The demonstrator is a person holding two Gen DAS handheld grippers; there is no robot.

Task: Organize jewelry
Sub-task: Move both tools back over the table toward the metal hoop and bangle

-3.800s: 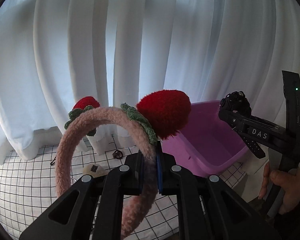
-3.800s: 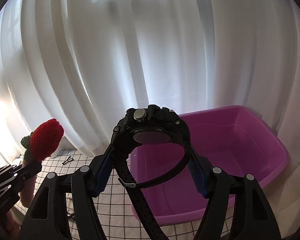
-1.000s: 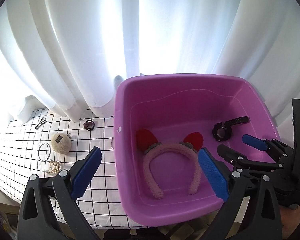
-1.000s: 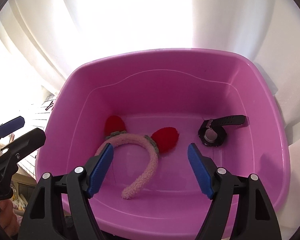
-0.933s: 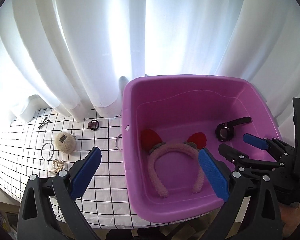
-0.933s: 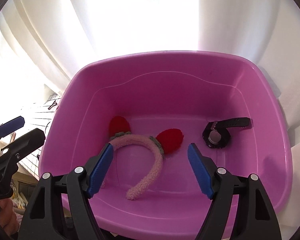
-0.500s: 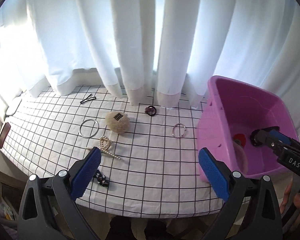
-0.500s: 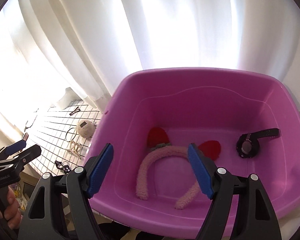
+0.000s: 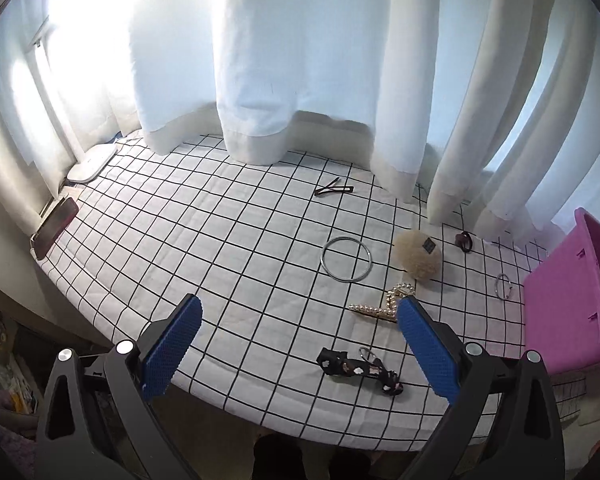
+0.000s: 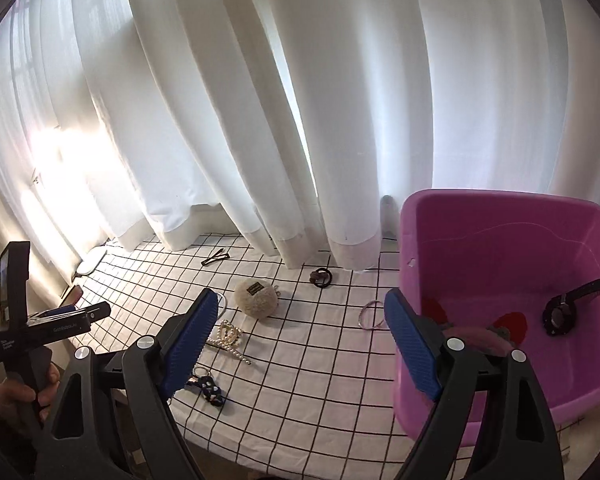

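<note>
— Purple plastic, that's the tub (image 10: 508,216) at the right end of the bench (image 9: 188,248). What is inside it?

— A black watch (image 10: 560,314) lies on the tub floor toward the far right wall, and the pink headband (image 10: 480,334) with red strawberries lies nearer the tub's left wall, partly hidden behind the right claw (image 10: 300,340).

— And the claws?

— Both stand spread wide and hold nothing. The left claw (image 9: 298,344) hangs over the bench's near edge, left of the tub. The right claw straddles the tub's left wall: one blue pad over the cloth, the other in front of the tub.

— What lies outside the tub?

— Just beside its left wall, a small silver ring (image 9: 503,287). Further left, a dark hair tie (image 9: 464,241) near the curtain (image 9: 300,48) hem, then a fluffy beige pompom (image 9: 418,254), a large silver bangle (image 9: 346,258), and a pearl clip (image 9: 380,307). A black floral clip (image 9: 360,369) sits close to the bench's near edge. A thin hairpin (image 9: 333,190) lies far from the tub, up by the curtain.

— Open room?

— Left of the bangle the checked cloth is bare as far as the dark phone (image 9: 55,227) on the far left edge.
</note>
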